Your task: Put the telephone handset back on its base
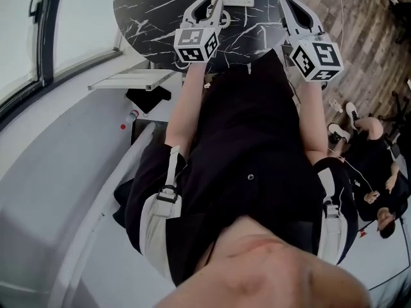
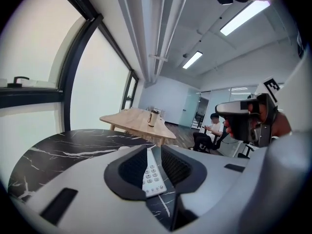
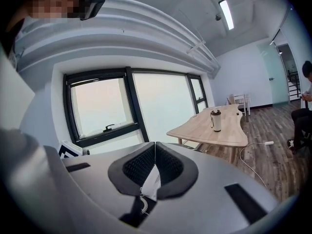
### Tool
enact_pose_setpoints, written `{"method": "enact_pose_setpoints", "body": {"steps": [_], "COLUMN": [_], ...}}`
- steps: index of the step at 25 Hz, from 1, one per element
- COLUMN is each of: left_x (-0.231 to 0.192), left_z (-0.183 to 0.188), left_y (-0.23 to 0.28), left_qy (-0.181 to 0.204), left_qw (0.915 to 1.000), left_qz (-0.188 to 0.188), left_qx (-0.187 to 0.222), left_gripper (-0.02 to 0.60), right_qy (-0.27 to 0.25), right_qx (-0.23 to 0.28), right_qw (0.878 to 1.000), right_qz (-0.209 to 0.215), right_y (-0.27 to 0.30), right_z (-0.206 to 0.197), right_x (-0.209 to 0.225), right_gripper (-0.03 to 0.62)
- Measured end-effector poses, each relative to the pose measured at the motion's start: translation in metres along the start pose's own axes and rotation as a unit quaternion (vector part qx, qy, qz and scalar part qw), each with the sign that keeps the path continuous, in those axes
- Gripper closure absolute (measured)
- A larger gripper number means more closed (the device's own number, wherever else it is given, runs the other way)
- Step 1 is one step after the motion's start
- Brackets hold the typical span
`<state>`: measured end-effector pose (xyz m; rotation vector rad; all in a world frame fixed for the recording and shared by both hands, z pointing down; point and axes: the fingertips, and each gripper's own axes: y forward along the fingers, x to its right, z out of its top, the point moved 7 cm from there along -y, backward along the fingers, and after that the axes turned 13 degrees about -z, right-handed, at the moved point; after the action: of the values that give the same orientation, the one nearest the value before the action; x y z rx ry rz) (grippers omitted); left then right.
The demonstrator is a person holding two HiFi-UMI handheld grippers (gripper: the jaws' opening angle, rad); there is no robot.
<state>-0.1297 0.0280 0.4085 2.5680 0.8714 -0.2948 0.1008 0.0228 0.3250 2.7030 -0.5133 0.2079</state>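
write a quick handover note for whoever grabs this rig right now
Left hand-held gripper: jaws narrowly apart, nothing gripped; the telephone base shows its keypad beyond the gap, on the black marble table.
Right hand-held gripper: tips together; a white phone part and coiled cord show below them, no grip evident.
Done: nothing confirmed; handset not clearly in view.
Left: locate handset, grip it, seat it on the base.

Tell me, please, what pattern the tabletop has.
The tabletop is black with white marble veining, clearest in the head view.
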Motion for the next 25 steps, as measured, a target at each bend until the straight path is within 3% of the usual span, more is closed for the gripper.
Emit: {"method": "enact_pose_setpoints", "body": {"steps": [15,25], "left_x": [0.039,0.051], "left_z": [0.07,0.094], "left_y": [-0.043,-0.055], "left_qy": [0.071,0.092], "left_qw": [0.9947,0.9916], "left_qz": [-0.011,-0.012], "left_qx": [0.074,0.09], "left_gripper": [0.553,0.565], "right_qy": [-0.01,-0.022], "right_qx": [0.048,0.052], "right_qw": [0.999,0.998], "right_qz": [-0.011,-0.014], "right_y": [-0.029,-0.035], "right_z": [0.025,0.024], "right_x": [-0.003,-0.006], "right_gripper": [0.563,0.563]}}
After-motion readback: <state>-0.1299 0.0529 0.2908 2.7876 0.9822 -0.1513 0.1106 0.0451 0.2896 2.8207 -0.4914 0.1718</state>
